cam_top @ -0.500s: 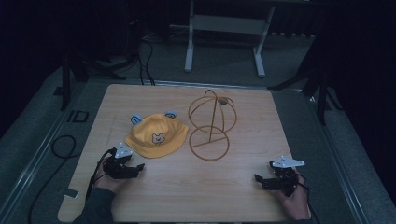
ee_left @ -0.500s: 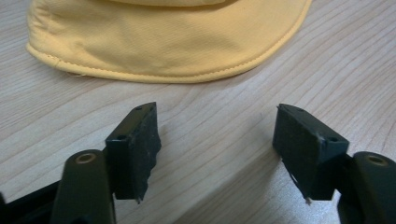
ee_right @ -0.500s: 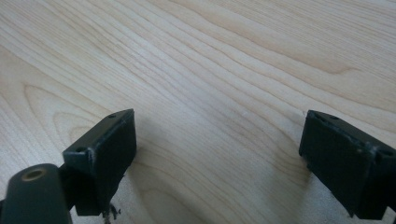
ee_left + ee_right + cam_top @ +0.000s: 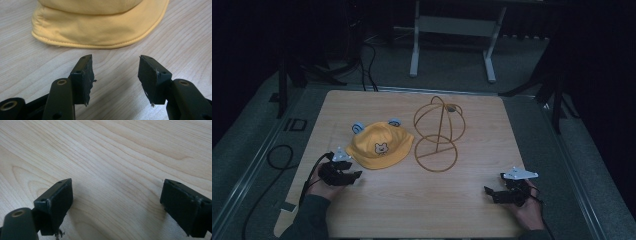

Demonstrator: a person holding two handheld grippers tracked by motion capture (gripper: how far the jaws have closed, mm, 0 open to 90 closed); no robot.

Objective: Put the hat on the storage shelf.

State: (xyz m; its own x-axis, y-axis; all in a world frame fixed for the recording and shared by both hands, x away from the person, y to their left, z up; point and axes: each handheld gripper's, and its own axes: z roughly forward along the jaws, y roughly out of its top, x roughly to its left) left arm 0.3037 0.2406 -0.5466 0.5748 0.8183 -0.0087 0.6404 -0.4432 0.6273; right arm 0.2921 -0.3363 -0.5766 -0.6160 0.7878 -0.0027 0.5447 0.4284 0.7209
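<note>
1. Closing in on the yellow hat [image 4: 100, 27], the left claw [image 4: 115, 72] has edged nearer since half a second ago; a grasp of the brim looks imminent.
2. Its jaws stand spread, holding nothing, the brim just ahead of them.
3. The right claw [image 4: 117, 202] gapes wider over bare table [image 4: 120, 150].
4. Beyond the hat stands the wire stand [image 4: 438, 135].

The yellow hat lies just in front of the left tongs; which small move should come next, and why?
Probably ease the left tongs forward a little, until the jaws straddle the near brim of the yellow hat, then close. The jaws stand open, empty and just short of the brim, which lies flat on the table. The wire stand waits beside the hat, so a grip likely comes first.
</note>
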